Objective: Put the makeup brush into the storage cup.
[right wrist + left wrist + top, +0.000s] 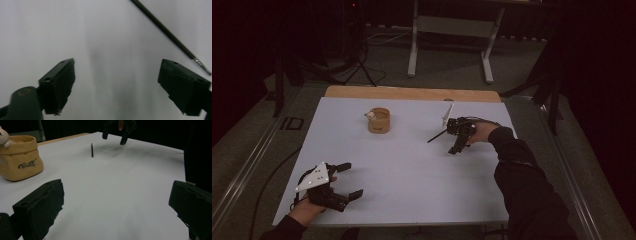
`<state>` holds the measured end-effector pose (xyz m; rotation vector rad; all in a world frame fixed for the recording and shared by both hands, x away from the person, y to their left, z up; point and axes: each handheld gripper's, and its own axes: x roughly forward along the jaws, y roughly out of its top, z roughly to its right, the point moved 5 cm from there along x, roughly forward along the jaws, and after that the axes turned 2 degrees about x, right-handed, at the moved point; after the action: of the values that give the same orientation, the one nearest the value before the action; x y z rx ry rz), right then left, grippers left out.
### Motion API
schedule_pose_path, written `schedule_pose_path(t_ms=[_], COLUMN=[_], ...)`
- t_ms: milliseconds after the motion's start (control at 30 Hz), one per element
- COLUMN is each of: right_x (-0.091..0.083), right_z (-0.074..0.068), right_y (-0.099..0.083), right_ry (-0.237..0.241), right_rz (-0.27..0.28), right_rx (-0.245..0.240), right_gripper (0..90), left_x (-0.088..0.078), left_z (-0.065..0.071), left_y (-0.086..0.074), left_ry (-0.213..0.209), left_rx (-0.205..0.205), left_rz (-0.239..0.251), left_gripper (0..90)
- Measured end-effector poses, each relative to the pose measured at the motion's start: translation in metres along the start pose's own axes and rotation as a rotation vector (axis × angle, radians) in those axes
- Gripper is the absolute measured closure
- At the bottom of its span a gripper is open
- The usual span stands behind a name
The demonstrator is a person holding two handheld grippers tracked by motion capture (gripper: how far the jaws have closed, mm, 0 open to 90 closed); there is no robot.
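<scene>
Toward 2 o'clock on the white tabletop [412,165] in the high view, the right tongs [455,142] hang just above the surface, tipped downward, with a thin dark stick [437,136] lying just beside them at about their 10 o'clock. That stick is the thing the work turns on. Its long axis runs from roughly 8 o'clock to 2 o'clock across the tabletop, and its far end lies close under the right hand [482,131].

Seen from the right gripper view, the right tongs [116,88] stand spread wide with nothing between them, and the stick [170,35] crosses the upper right corner on a slant, its thin light-tipped end stopping just above the right-hand jaw, at about 2 o'clock from the gap. To take it, I judge these tongs must shift toward that corner and turn so the jaws straddle the stick across its length.

Down at 7 o'clock the left tongs [349,180] are spread and empty as well, well apart from the stick, so the right hand is plainly the nearer one.

At 11 o'clock stands a small tan pouch [20,157]; the left gripper view shows dark script on it that seems to read "Best", and a small pale figure [3,136] at its rim.
</scene>
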<state>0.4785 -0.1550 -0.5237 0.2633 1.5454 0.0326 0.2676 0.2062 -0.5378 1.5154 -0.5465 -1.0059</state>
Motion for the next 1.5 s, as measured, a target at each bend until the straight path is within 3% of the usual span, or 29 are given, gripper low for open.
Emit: schedule_pose_path(t_ms=[100,200,233,300,367,433,500,567,667,733,767,800,867,933,1067,1100,1167,1200,1300,1333,1500], right_x=[-0.001,0.001,0.002,0.005,0.007,0.006,0.004,0.003,0.000,0.001,0.001,0.003,0.006,0.008,0.012,0.013,0.013,0.013,0.016,0.019,0.023], right_z=[0.007,0.009,0.010,0.016,0.022,0.026,0.028,0.031,0.035,0.036,0.036,0.035,0.035,0.037,0.035,0.036,0.038,0.039,0.042,0.045,0.051], right_y=[0.002,0.004,0.005,0.006,0.007,0.008,0.010,0.013,0.021,0.026,0.027,0.028,0.029,0.031,0.033,0.035,0.039,0.040,0.040,0.039,0.038], right_ry=[-0.031,-0.028,-0.045,-0.075,-0.144,-0.148,-0.174,-0.200,-0.222,-0.219,-0.223,-0.196,-0.205,-0.210,-0.136,-0.136,-0.113,-0.129,-0.127,-0.120,-0.124], right_rz=[-0.007,-0.024,-0.040,-0.081,-0.102,-0.111,-0.099,-0.088,-0.041,-0.035,-0.037,-0.046,-0.056,-0.033,-0.027,-0.015,0.011,0.007,-0.037,-0.086,-0.141], right_rx=[0.003,-0.028,-0.060,-0.066,-0.097,-0.126,-0.209,-0.255,-0.285,-0.309,-0.325,-0.347,-0.444,-0.478,-0.515,-0.530,-0.513,-0.525,-0.546,-0.565,-0.597], right_gripper=[18.4,20.2,21.8,18.7,25.0,24.0,30.3,30.2,29.6,29.7,32.0,38.1,39.2,43.8,54.3,54.0,54.2,55.0,56.6,61.0,68.6], left_x=[0.000,-0.001,-0.001,-0.001,-0.001,-0.002,-0.002,-0.003,-0.003,-0.004,-0.004,-0.004,-0.004,-0.005,-0.004,-0.004,-0.004,-0.004,-0.003,-0.003,-0.004], left_z=[0.000,0.000,0.000,0.000,0.000,0.000,0.000,0.000,0.000,0.000,0.001,0.001,0.001,0.001,0.001,0.001,0.001,0.001,0.002,0.002,0.003], left_y=[0.000,-0.001,-0.001,-0.001,-0.001,-0.002,-0.002,-0.003,-0.003,-0.003,-0.004,-0.004,-0.004,-0.004,-0.005,-0.005,-0.005,-0.005,-0.005,-0.005,-0.005], left_ry=[-0.001,0.002,0.003,0.004,0.005,0.006,0.007,0.009,0.012,0.012,0.013,0.013,0.014,0.014,0.012,0.012,0.011,0.010,0.008,0.007,0.008], left_rx=[-0.005,-0.007,-0.007,-0.008,-0.009,-0.014,-0.014,-0.014,-0.016,-0.018,-0.017,-0.016,-0.016,-0.016,-0.019,-0.020,-0.018,-0.018,-0.018,-0.018,-0.017], left_rz=[0.002,0.001,0.001,0.002,0.001,0.000,-0.001,-0.002,-0.003,-0.003,-0.004,-0.004,-0.004,-0.004,-0.006,-0.008,-0.012,-0.014,-0.013,-0.011,-0.014], left_gripper=[0.0,0.0,0.0,0.0,0.0,0.0,0.0,0.0,0.0,0.0,0.0,0.0,0.0,0.0,0.0,0.0,0.0,0.0,0.0,0.0,0.0])
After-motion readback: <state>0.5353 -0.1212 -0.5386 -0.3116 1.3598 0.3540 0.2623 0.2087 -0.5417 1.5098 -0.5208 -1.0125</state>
